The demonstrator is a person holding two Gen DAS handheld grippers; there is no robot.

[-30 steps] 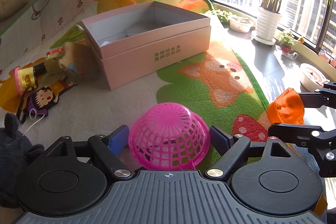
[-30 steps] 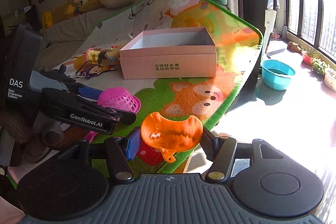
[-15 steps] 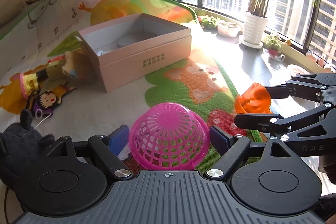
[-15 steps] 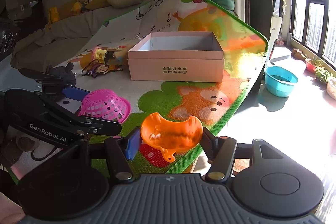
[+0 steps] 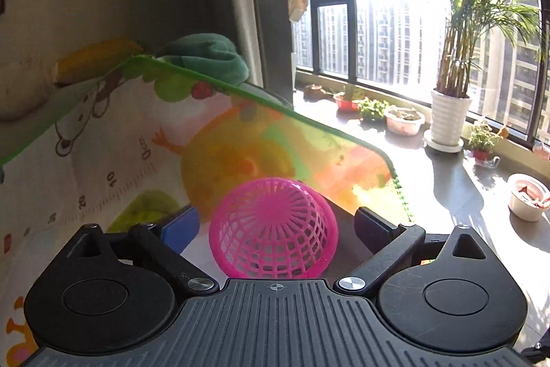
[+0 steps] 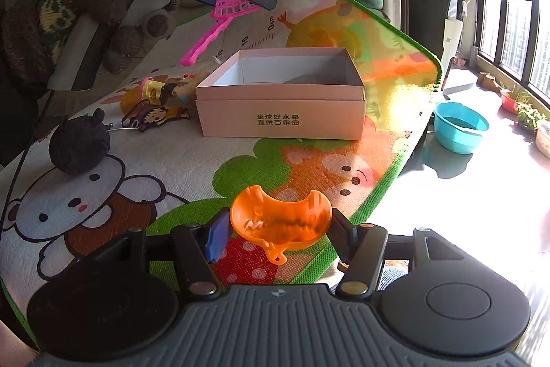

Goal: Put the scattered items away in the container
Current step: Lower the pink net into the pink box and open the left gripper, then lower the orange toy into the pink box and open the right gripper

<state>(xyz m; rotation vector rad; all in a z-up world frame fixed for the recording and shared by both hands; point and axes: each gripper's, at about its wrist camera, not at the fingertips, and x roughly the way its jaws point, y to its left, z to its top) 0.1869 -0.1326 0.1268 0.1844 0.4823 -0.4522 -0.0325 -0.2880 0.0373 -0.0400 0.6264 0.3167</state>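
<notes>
My left gripper point(image 5: 273, 222) is shut on a pink mesh strainer point(image 5: 273, 227) and holds it high in the air; in the right wrist view the strainer point(image 6: 227, 6) hangs with its handle down, above and left of the pink cardboard box point(image 6: 285, 98). My right gripper point(image 6: 278, 229) is shut on an orange plastic mould point(image 6: 278, 219), low over the mat's front edge, in front of the open box. The box's inside shows white, with a shadowed shape at its floor.
A black plush toy point(image 6: 79, 143), a doll keychain point(image 6: 154, 116) and a yellow-pink toy point(image 6: 154, 88) lie on the cartoon play mat point(image 6: 172, 160) left of the box. A blue basin point(image 6: 459, 129) stands on the floor to the right. Potted plants point(image 5: 447, 122) line the window.
My left gripper has lifted the pink strainer high off the mat and tilted up toward the window. My right gripper still holds the orange mould, now a bit nearer the box.
</notes>
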